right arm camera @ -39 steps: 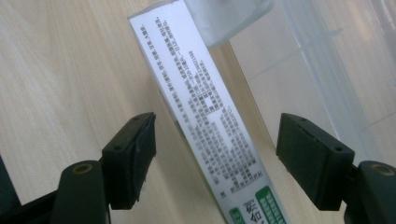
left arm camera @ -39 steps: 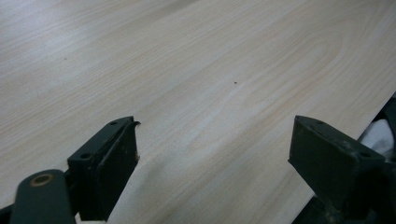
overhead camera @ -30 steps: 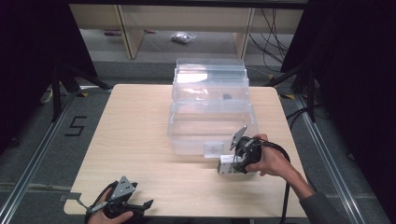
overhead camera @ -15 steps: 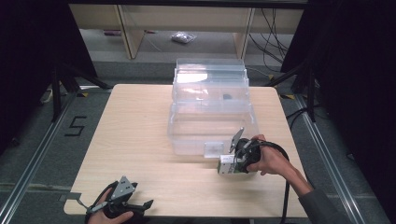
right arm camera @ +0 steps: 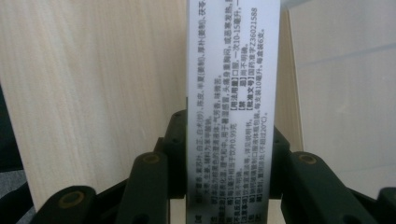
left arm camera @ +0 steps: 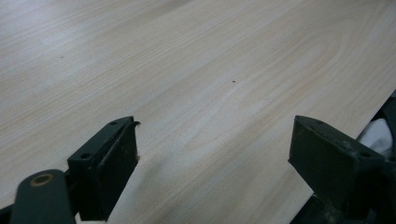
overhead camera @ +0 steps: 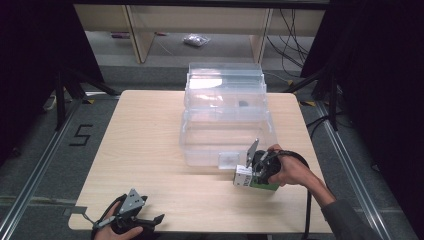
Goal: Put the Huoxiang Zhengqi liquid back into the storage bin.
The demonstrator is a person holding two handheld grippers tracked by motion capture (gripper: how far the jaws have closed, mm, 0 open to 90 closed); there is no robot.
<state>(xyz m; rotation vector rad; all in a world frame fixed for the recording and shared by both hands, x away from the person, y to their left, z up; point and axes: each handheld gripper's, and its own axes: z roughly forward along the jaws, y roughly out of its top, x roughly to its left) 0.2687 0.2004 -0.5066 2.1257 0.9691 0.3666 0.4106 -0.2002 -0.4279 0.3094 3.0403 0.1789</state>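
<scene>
- R tongs (overhead camera: 244,176) sat near the front right of the tabletop (overhead camera: 145,150), held in a hand (overhead camera: 290,170) coming in from the lower right.
- They'd just been closing, and I saw them pinching a small box (overhead camera: 243,176): white end facing left, green along its lower side in the high view.
- In the right gripper view the box (right arm camera: 233,93) ran straight up between the two black jaws, a white face w/ dense black print; jaws pressed on both its sides.
- Box lay on the tabletop just in front of a clear plastic bin (overhead camera: 227,137), at its front right corner; couldn't tell if box and bin touched.
- Bin was see-through, stepped in tiers toward the far edge, w/ a small dark spot (overhead camera: 242,104) inside, too small to make out.
- L tongs (overhead camera: 145,220) rested at the front left corner of the tabletop, well apart from box and bin, grey plate on top.
- In the left gripper view the jaws stood spread wide over bare wood (left arm camera: 210,84), nothing between them.
- Floor (overhead camera: 45,150) to the left carried a "5" mark (overhead camera: 80,135).
</scene>
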